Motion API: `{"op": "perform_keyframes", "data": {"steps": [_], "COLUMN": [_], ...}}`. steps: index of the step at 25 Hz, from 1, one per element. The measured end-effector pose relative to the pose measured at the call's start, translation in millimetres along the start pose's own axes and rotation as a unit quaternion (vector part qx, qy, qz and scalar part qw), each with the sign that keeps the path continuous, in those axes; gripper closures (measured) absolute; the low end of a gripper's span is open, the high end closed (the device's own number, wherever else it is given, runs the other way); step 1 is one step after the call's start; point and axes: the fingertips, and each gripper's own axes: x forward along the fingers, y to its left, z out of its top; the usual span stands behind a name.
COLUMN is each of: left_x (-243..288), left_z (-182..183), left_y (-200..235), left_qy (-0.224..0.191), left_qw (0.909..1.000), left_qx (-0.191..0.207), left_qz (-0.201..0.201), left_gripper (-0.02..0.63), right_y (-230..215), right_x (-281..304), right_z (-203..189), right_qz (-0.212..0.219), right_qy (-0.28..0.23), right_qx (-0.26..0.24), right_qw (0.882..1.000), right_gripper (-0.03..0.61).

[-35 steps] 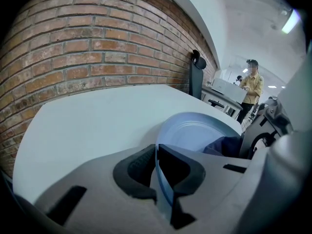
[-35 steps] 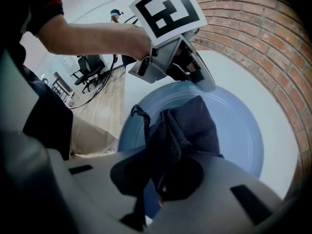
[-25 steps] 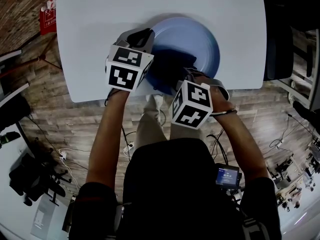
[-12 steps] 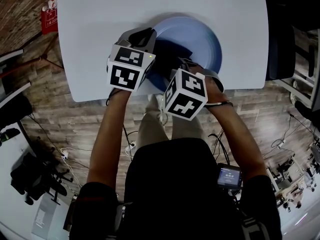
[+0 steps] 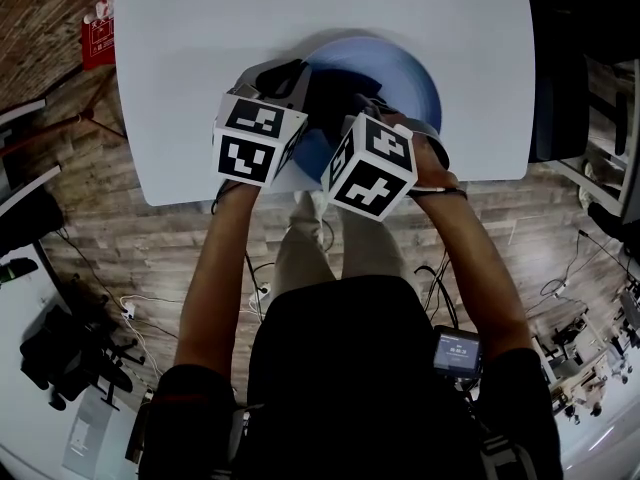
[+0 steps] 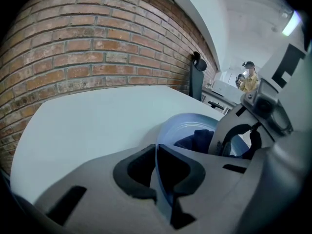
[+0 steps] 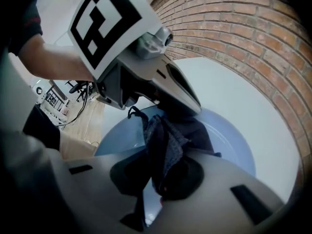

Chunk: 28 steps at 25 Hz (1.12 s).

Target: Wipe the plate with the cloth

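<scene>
While on one plate [image 7: 235, 147], one cloth [image 7: 165, 139]

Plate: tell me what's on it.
A dark cloth lies on the plate, pinched by the right gripper. The plate surface beneath the cloth is hidden.

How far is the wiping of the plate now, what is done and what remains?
Done: the left gripper is shut on the rim of the blue plate, and the right gripper is shut on the dark cloth. In hand: the cloth lies on the plate. Left: how much is wiped cannot be told.
</scene>
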Motion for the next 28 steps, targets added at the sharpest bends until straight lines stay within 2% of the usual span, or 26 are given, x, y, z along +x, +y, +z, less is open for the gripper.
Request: {"op": "perform_keyframes", "data": {"steps": [18, 28], "left_x": [1.1, -6.6], "left_z": [-3.7, 3.5], "left_y": [0.3, 6.2], "left_qy": [0.013, -0.015], "left_qw": [0.9999, 0.9988], "left_qx": [-0.007, -0.046], "left_qz": [0.006, 0.007], "left_gripper": [0.578, 0.578], "right_y": [-22.7, -24.8], "right_x": [-6.1, -17.4], "right_z": [-11.8, -11.9], "right_qz": [-0.015, -0.022], "right_qy": [0.021, 0.018], "right_qx": [0.014, 0.012], "right_qw": [1.000, 1.000], "right_gripper": [0.537, 0.537]}}
